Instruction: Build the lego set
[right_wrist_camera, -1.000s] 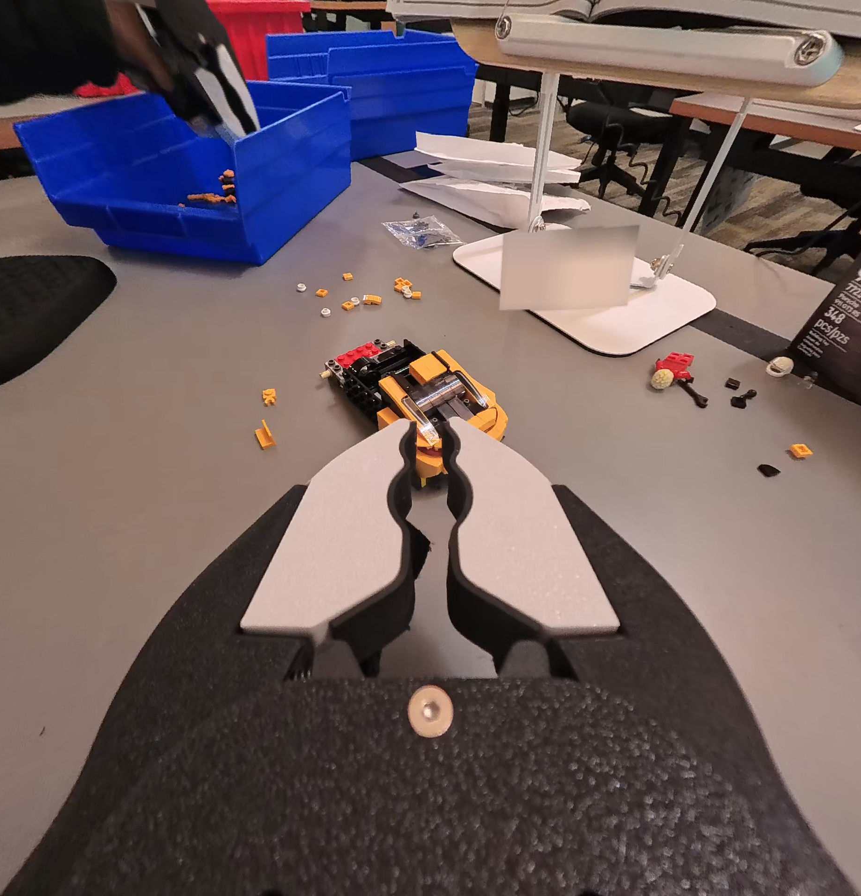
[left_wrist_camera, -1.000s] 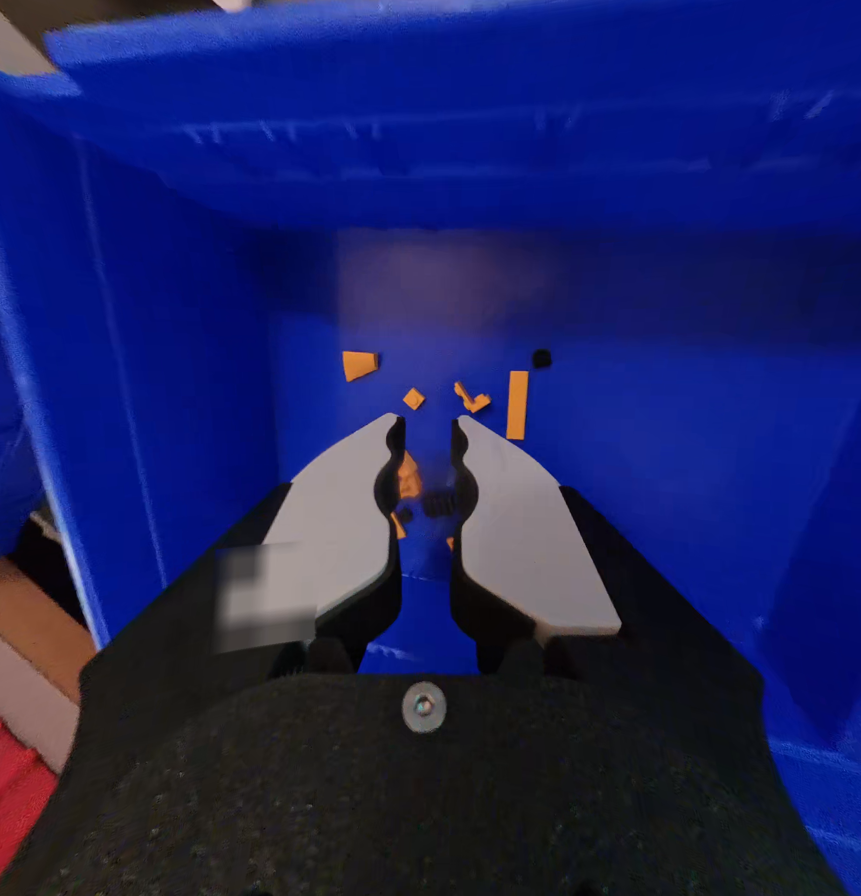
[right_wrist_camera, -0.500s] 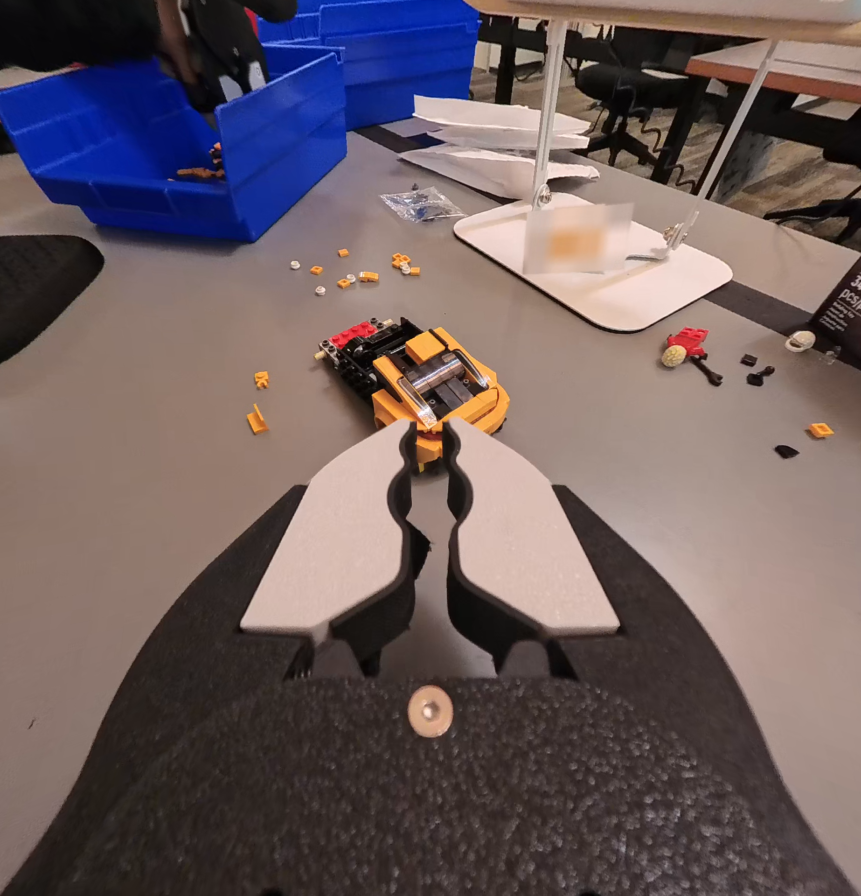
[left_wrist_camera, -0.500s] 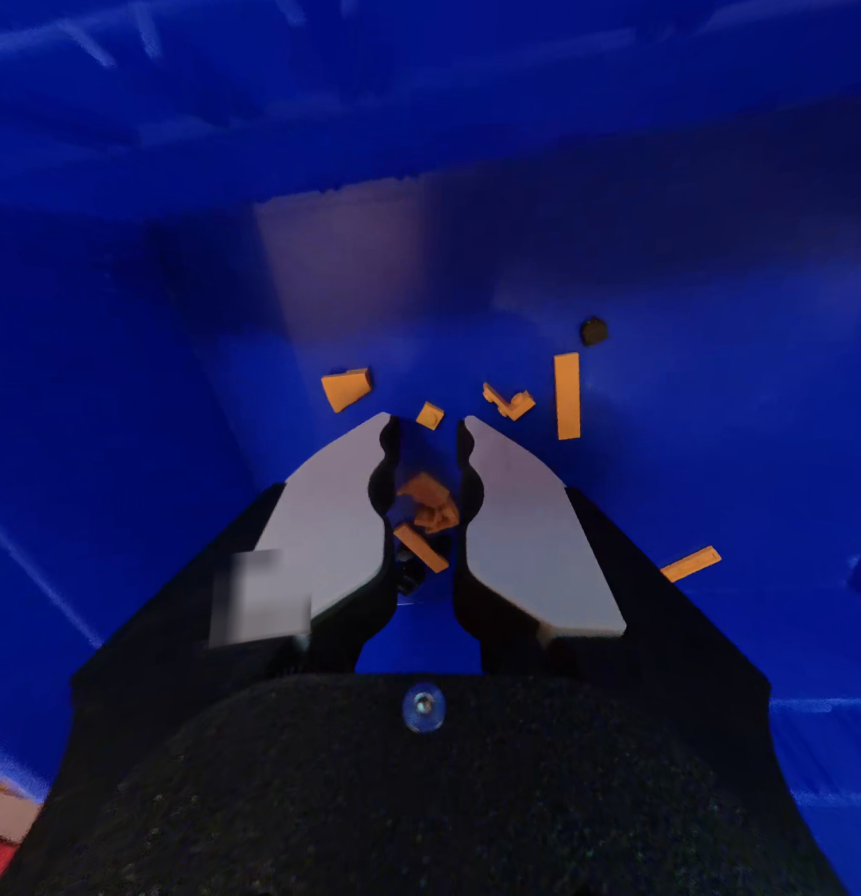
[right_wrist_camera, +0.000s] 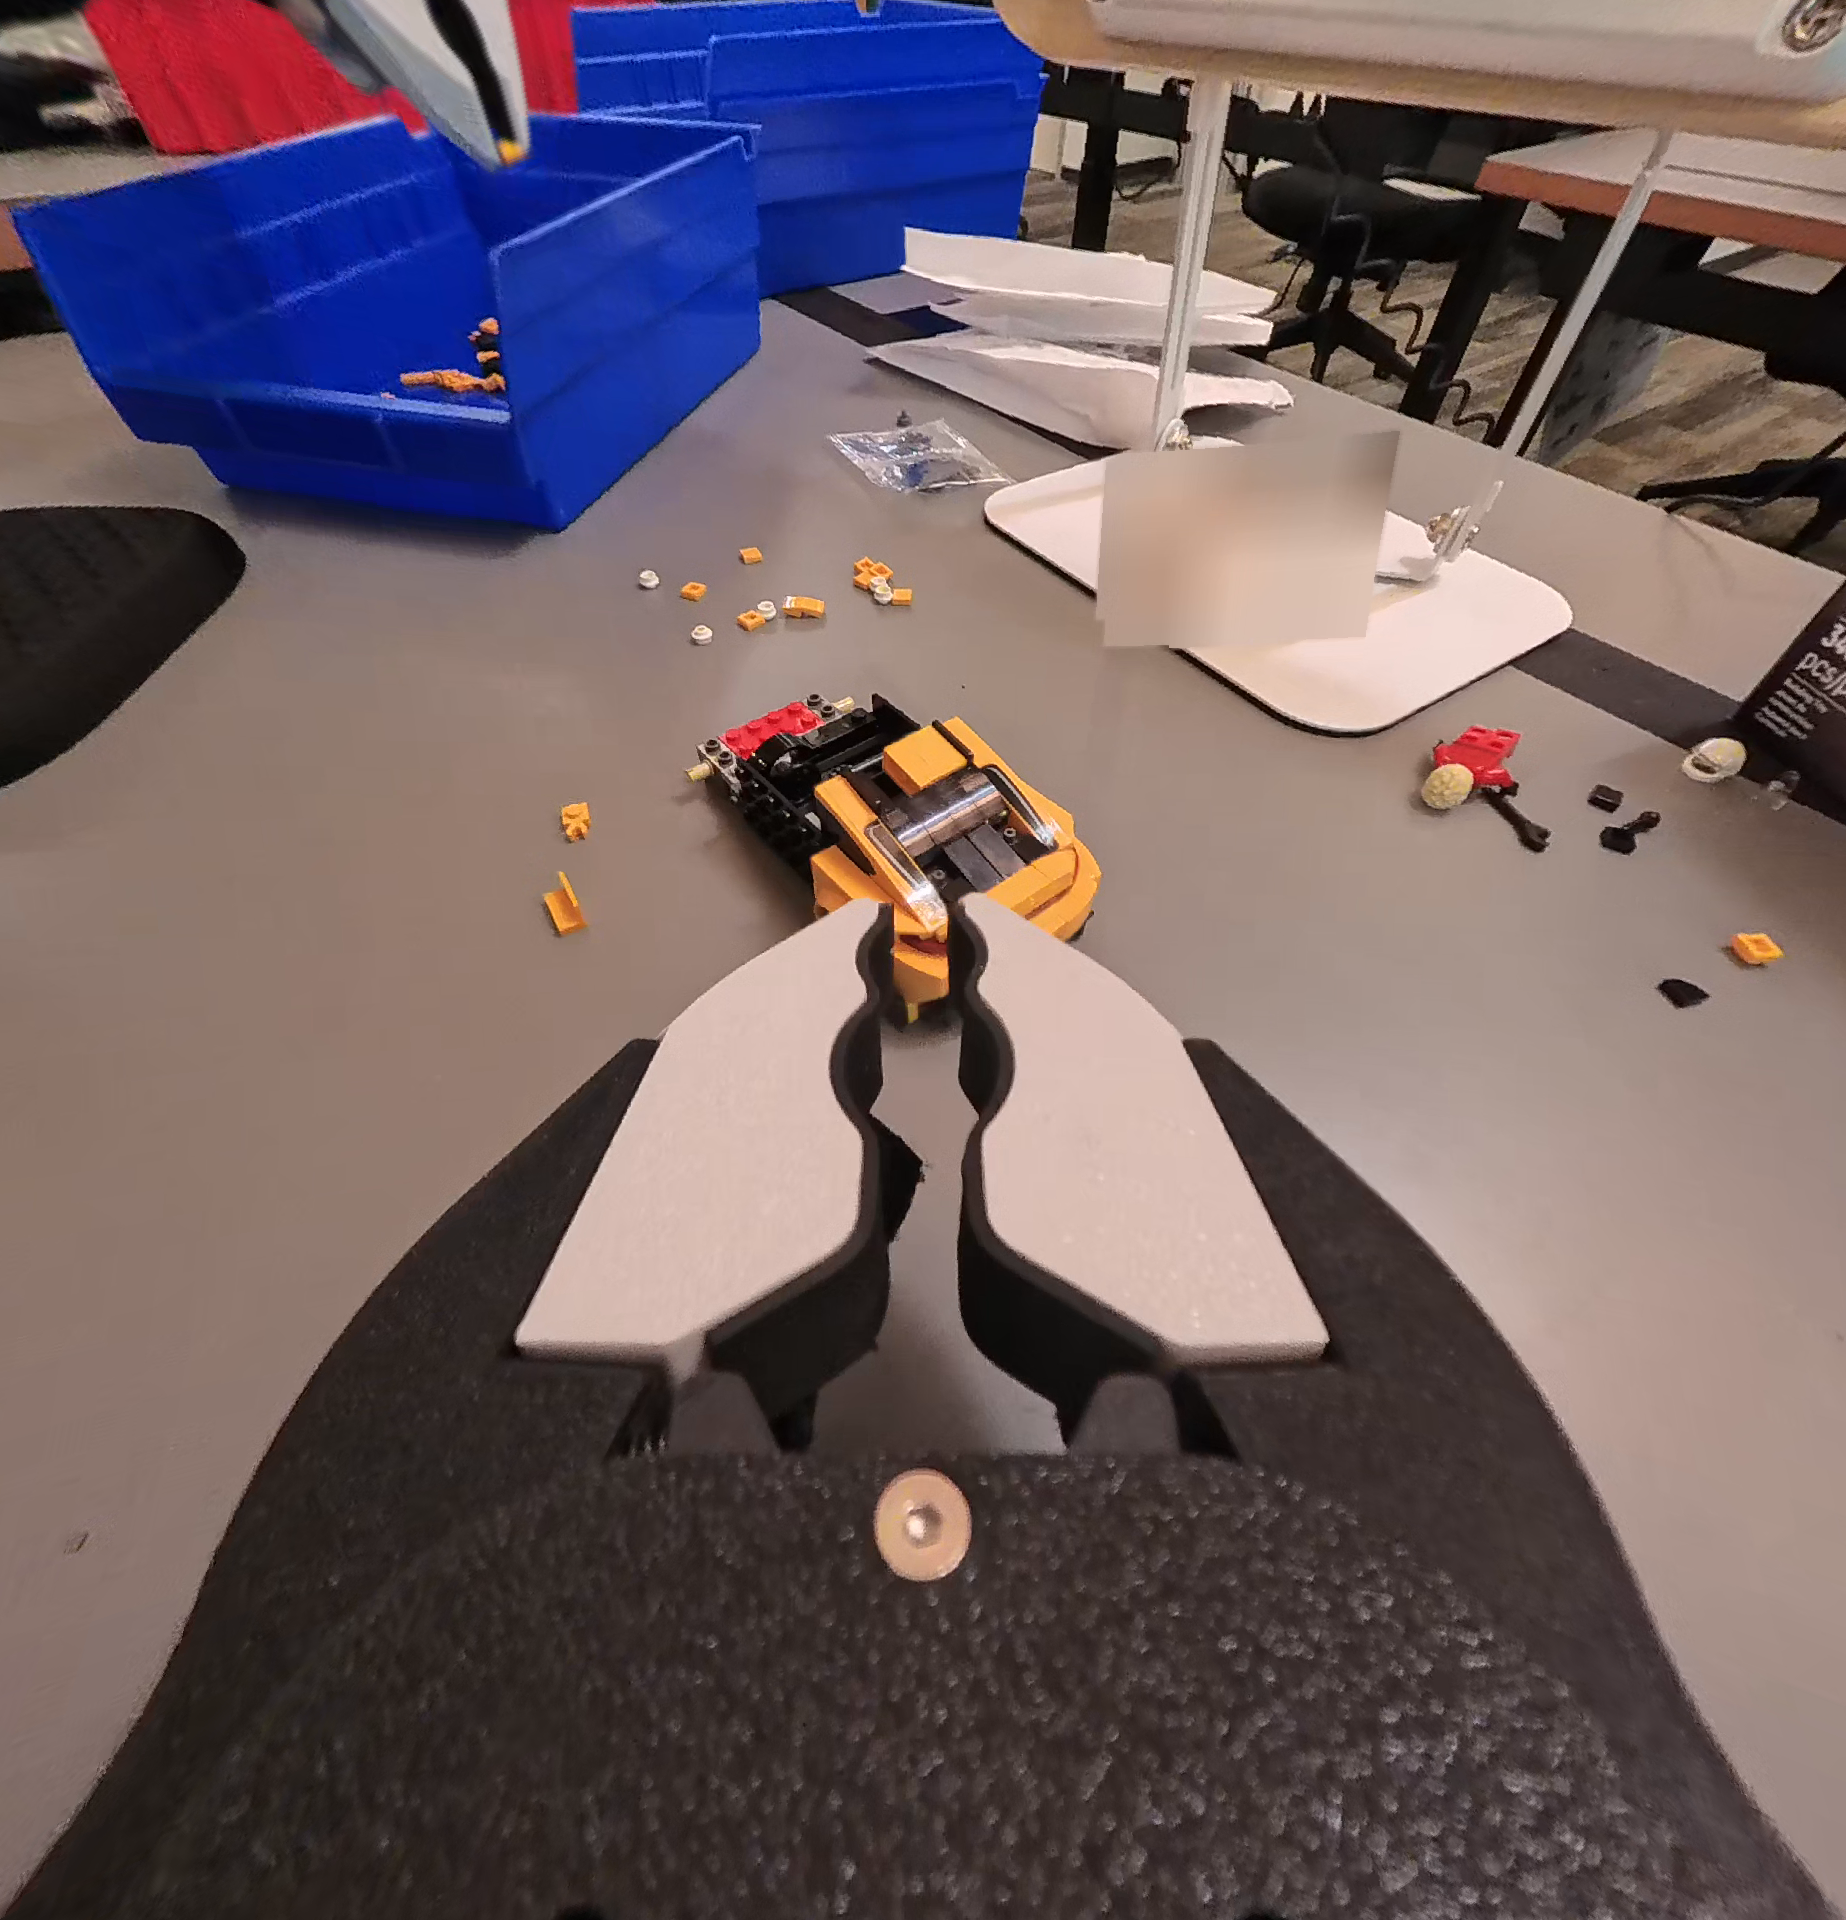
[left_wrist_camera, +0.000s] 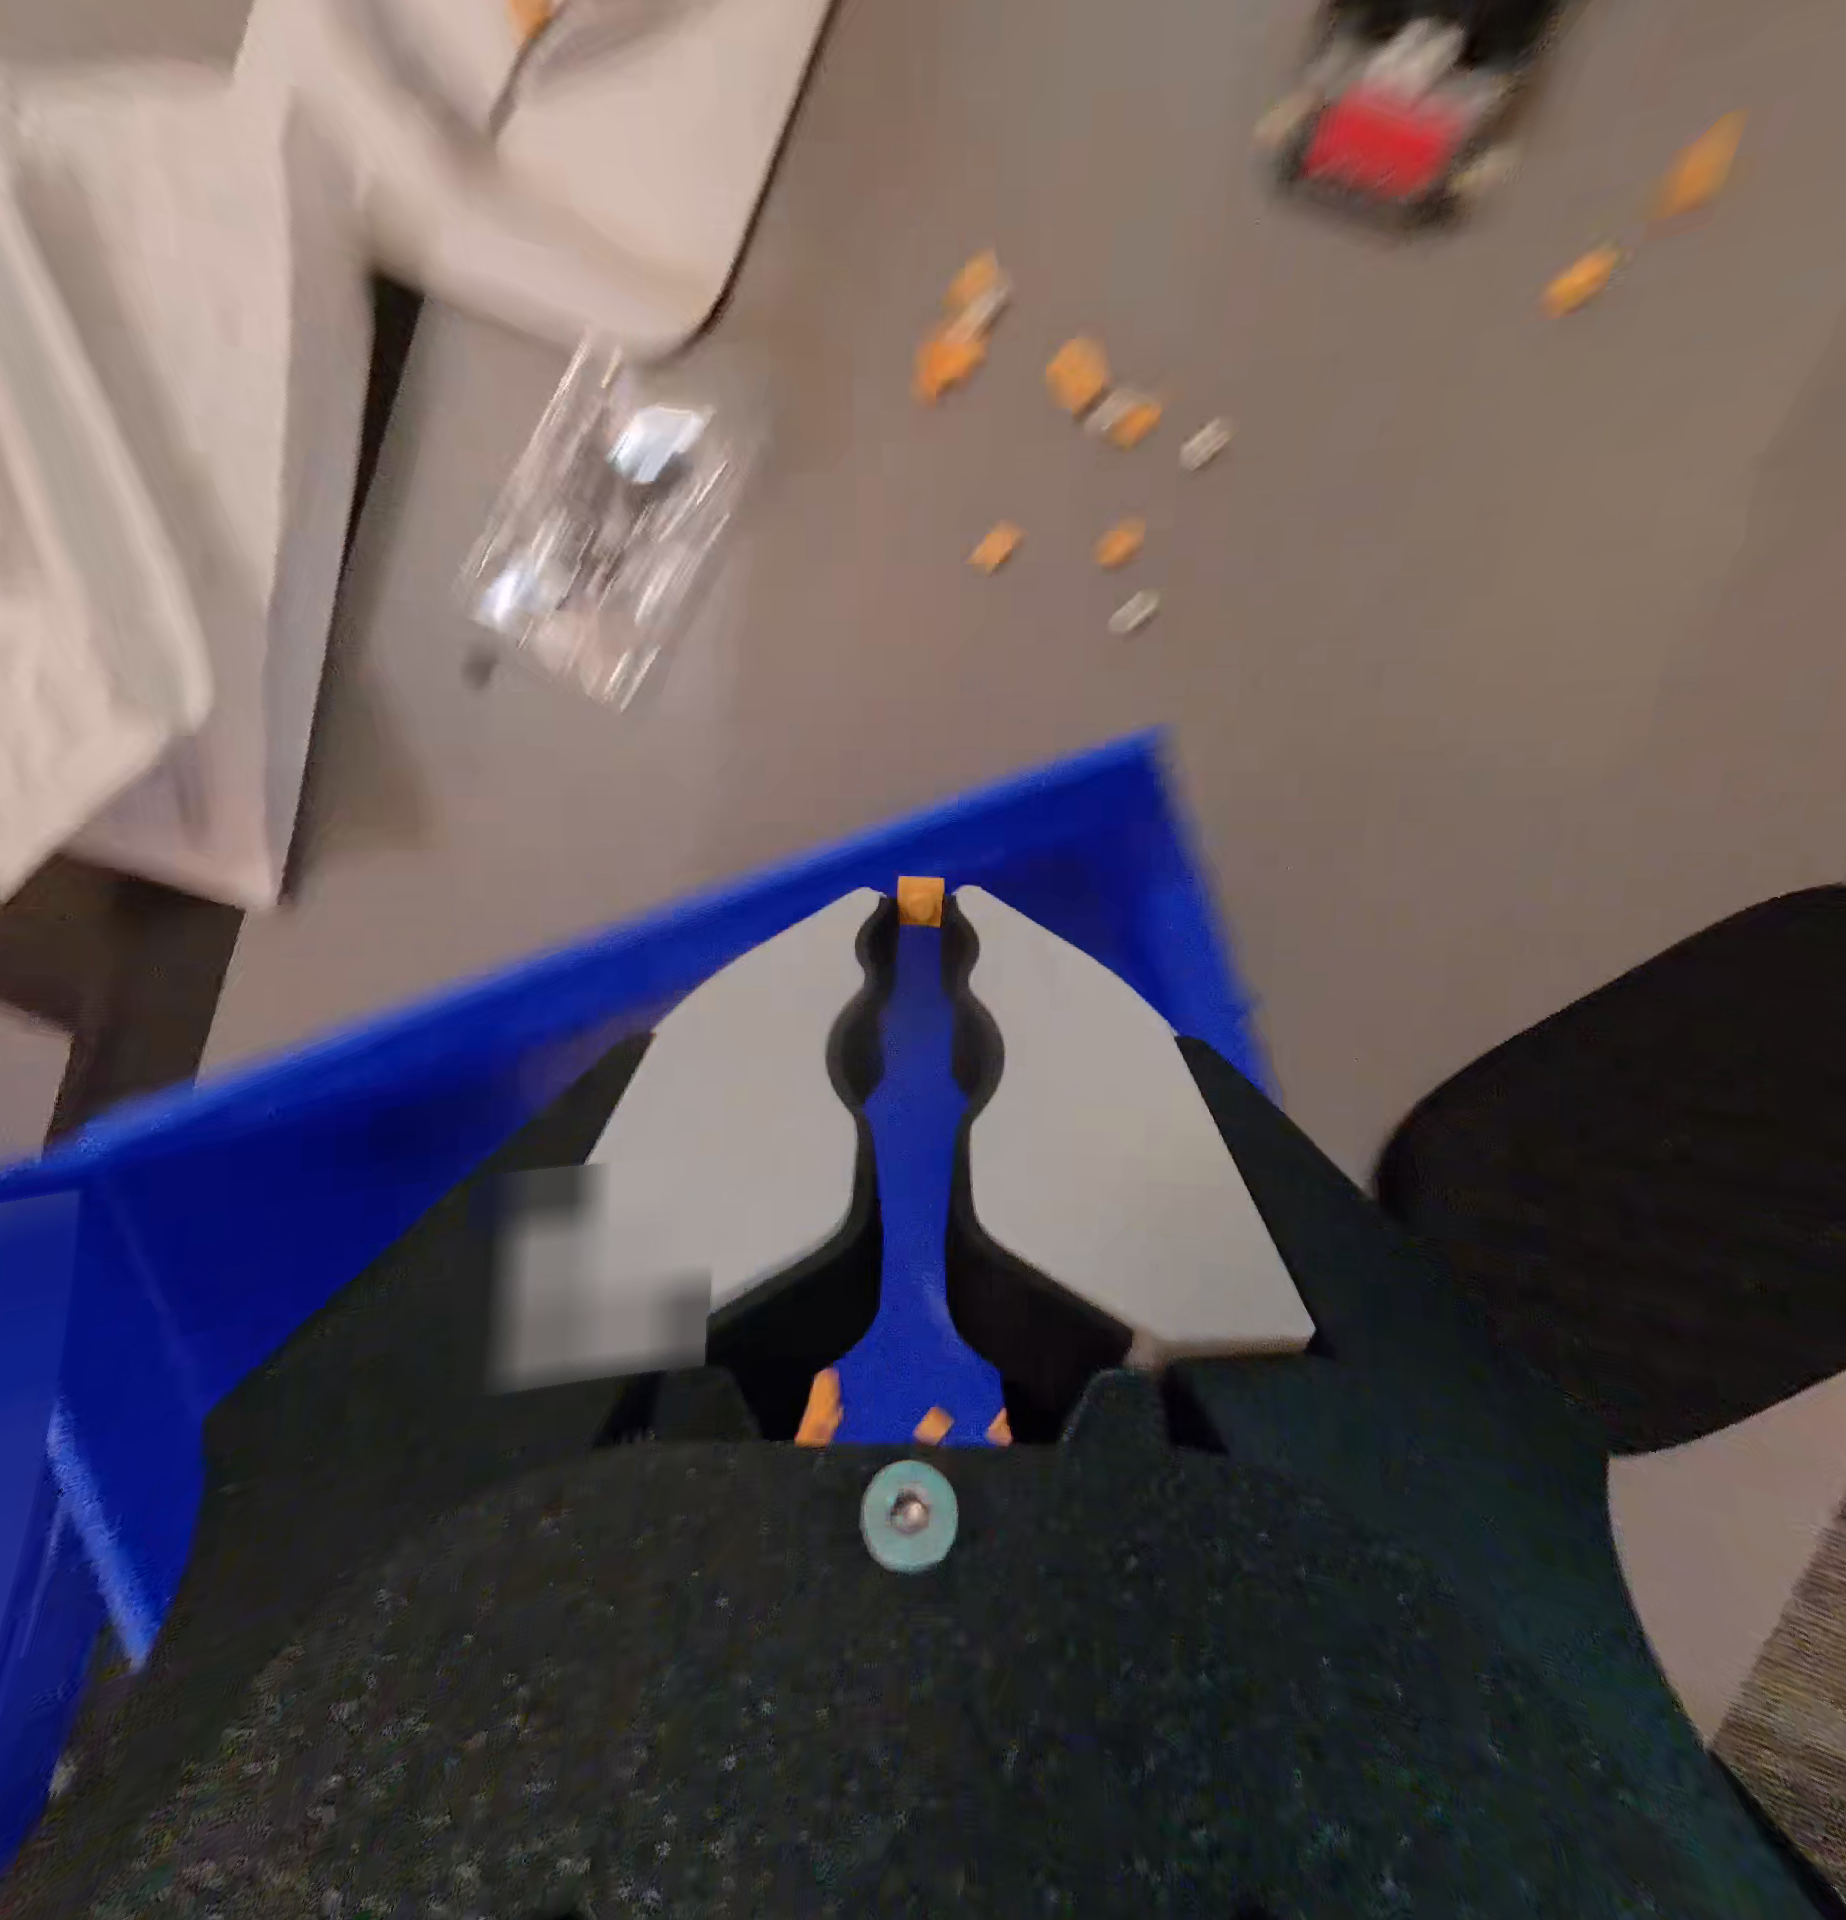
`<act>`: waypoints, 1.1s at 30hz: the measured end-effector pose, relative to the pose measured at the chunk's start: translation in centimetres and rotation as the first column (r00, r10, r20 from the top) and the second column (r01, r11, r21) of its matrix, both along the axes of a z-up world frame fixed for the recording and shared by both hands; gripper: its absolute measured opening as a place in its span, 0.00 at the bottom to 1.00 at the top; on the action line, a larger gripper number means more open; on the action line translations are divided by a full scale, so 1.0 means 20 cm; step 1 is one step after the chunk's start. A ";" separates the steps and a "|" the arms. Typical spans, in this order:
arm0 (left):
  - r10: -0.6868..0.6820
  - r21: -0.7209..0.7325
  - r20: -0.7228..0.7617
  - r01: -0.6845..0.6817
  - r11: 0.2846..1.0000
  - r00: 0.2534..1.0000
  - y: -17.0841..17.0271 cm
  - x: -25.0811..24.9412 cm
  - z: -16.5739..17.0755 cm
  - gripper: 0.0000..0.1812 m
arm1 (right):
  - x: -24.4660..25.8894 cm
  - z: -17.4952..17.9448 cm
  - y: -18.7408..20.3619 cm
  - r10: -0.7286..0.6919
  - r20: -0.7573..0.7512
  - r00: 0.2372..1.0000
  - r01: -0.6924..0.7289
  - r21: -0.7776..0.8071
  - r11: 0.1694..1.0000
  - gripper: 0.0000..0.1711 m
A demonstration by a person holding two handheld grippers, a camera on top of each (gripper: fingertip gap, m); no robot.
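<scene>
Left wrist view: left claw [left_wrist_camera: 920,900], now raised above the blue bin [left_wrist_camera: 586,997], pinches an orange piece [left_wrist_camera: 920,900].

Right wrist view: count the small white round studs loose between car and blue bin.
4 white studs: leftmost; nearest the car; one beside an orange tile; one in the right orange cluster. Others may hide in the blue bin.

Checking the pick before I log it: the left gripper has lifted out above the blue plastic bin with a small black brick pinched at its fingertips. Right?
Not quite: the brick is orange, not black. The left wrist view shows the left gripper shut on a small orange brick at its fingertips, above the blue plastic bin; the right wrist view shows the same orange tip.
</scene>
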State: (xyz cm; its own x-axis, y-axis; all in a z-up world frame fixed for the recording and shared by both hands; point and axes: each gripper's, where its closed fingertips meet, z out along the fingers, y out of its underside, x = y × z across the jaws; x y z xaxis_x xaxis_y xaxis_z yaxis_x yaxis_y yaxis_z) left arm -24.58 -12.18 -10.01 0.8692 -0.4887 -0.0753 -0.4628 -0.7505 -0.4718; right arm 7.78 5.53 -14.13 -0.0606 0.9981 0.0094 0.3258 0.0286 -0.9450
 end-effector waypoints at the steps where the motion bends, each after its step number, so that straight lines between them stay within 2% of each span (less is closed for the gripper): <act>1: -0.045 0.021 0.004 0.045 0.999 0.999 0.03 0.15 0.04 0.04 | 0.00 0.01 0.00 0.001 -0.004 1.000 -0.001 0.003 1.000 0.05; 4: -0.194 -0.005 0.014 0.194 0.981 0.981 0.07 0.61 0.00 0.04 | 0.01 0.03 0.00 -0.002 -0.018 1.000 0.002 0.015 1.000 0.05; 7: -0.289 -0.076 0.035 0.291 0.954 0.957 0.11 0.96 -0.19 0.04 | 0.01 0.04 0.00 -0.007 -0.027 1.000 0.007 0.013 1.000 0.05; 10: -0.364 -0.154 0.044 0.367 0.918 0.930 0.15 1.17 -0.38 0.04 | 0.01 0.03 0.00 -0.008 -0.021 1.000 0.008 0.014 1.000 0.05; 13: -0.409 -0.191 0.050 0.410 0.892 0.911 0.19 1.27 -0.49 0.04 | 0.01 0.02 -0.01 -0.003 -0.014 1.000 0.003 0.017 1.000 0.05; 18: -0.431 -0.216 0.047 0.430 0.877 0.901 0.23 1.33 -0.56 0.04 | 0.01 0.02 -0.02 0.012 -0.008 1.000 -0.011 0.022 1.000 0.05; 24: -0.428 -0.153 0.071 0.434 0.888 0.901 0.23 1.34 -0.55 0.14 | 0.01 -0.01 -0.03 0.024 0.016 1.000 -0.024 0.022 0.999 0.06; 29: -0.362 -0.027 0.144 0.370 0.929 0.921 0.24 1.32 -0.50 0.12 | 0.00 -0.03 -0.05 0.045 0.027 0.999 -0.045 0.020 0.999 0.05; 33: -0.369 -0.029 0.168 0.379 0.925 0.914 0.20 1.35 -0.55 0.14 | -0.03 -0.08 -0.10 0.088 0.061 0.994 -0.091 0.042 0.995 0.05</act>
